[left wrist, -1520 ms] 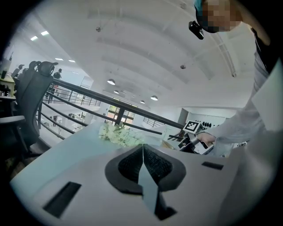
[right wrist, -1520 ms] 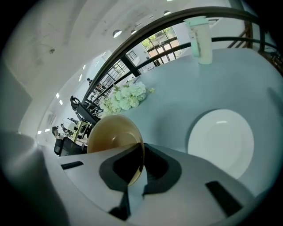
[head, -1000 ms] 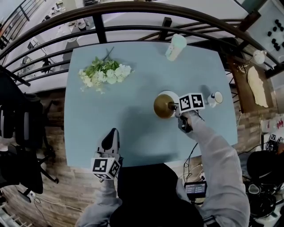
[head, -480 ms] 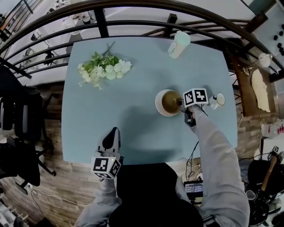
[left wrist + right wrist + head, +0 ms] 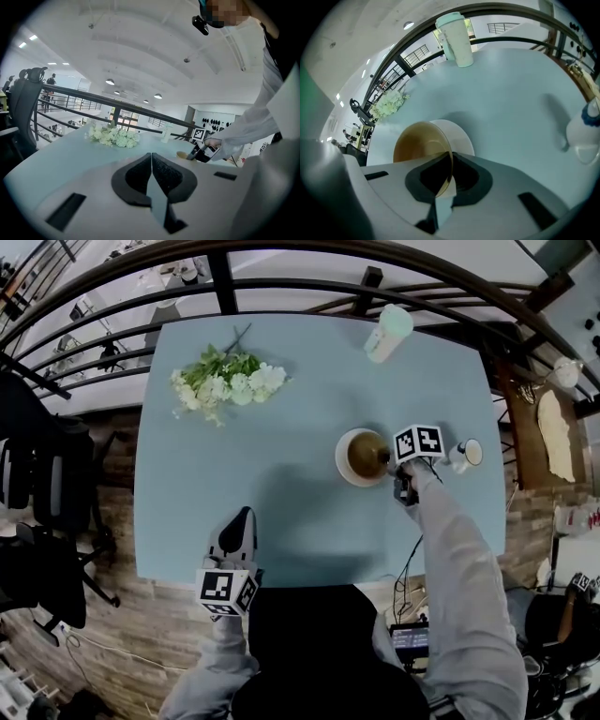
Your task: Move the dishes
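Note:
A golden-brown bowl (image 5: 364, 454) rests in a white plate (image 5: 343, 463) on the right half of the pale blue table (image 5: 281, 484). My right gripper (image 5: 383, 458) is shut on the bowl's right rim. In the right gripper view the bowl (image 5: 421, 144) tilts over the plate (image 5: 458, 137), its thin rim pinched in my right gripper (image 5: 449, 177). My left gripper (image 5: 240, 519) rests shut and empty at the table's near edge, well left of the dishes. In its own view the left gripper (image 5: 151, 165) shows closed jaws, with the bowl (image 5: 182, 154) far off.
A bunch of white flowers (image 5: 228, 382) lies at the back left. A mint tumbler (image 5: 388, 332) stands at the back right near the railing. A small white cup (image 5: 466, 454) sits just right of my right gripper. A black chair (image 5: 37, 512) stands left of the table.
The right gripper has carried the bowl slightly right and set it down into the white plate; a second ago it hung at the plate's left edge. The left gripper has stayed put.

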Action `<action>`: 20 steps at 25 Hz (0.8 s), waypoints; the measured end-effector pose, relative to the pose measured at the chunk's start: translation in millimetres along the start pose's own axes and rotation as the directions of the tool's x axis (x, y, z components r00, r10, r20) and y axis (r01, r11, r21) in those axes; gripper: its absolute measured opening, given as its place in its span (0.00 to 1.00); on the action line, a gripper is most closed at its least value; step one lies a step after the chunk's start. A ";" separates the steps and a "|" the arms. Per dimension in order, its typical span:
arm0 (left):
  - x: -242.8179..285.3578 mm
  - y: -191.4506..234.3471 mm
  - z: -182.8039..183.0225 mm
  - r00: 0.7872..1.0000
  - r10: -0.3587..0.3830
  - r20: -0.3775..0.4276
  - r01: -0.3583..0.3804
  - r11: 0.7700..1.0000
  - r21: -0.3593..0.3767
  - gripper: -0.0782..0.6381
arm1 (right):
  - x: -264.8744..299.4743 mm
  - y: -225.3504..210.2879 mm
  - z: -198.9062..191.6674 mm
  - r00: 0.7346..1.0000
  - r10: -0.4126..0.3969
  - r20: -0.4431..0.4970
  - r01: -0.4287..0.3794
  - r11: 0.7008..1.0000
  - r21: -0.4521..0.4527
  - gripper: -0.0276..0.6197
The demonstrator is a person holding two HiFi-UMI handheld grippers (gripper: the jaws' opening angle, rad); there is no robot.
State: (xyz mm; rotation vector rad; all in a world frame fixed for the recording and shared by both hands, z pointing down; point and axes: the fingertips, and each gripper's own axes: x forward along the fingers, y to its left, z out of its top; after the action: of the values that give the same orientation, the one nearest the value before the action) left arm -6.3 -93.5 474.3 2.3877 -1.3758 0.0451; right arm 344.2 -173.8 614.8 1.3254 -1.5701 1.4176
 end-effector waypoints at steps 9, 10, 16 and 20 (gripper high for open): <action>-4.2 -1.5 2.2 1.000 0.001 0.013 -0.001 1.000 -0.019 0.13 | -2.1 -0.8 0.7 0.999 -0.035 0.007 0.035 0.999 0.001 0.07; -4.8 -2.0 1.8 1.000 0.001 0.013 0.000 1.000 -0.020 0.13 | -2.4 0.7 0.9 1.000 -0.030 0.011 0.030 1.000 0.003 0.08; -8.0 -3.3 1.7 1.000 -0.001 0.015 0.002 1.000 -0.019 0.13 | -9.0 8.5 1.2 1.000 -0.001 0.029 0.001 1.000 0.006 0.36; -6.1 -7.8 3.7 1.000 -0.014 0.022 0.014 1.000 -0.011 0.13 | -23.1 10.3 6.8 0.997 0.020 0.068 -0.019 1.000 -0.010 0.51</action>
State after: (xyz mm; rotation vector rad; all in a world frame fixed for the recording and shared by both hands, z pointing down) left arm -3.5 -86.2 467.2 2.3955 -1.3655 0.0075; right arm 342.3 -175.3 588.8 1.3696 -1.6361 1.3889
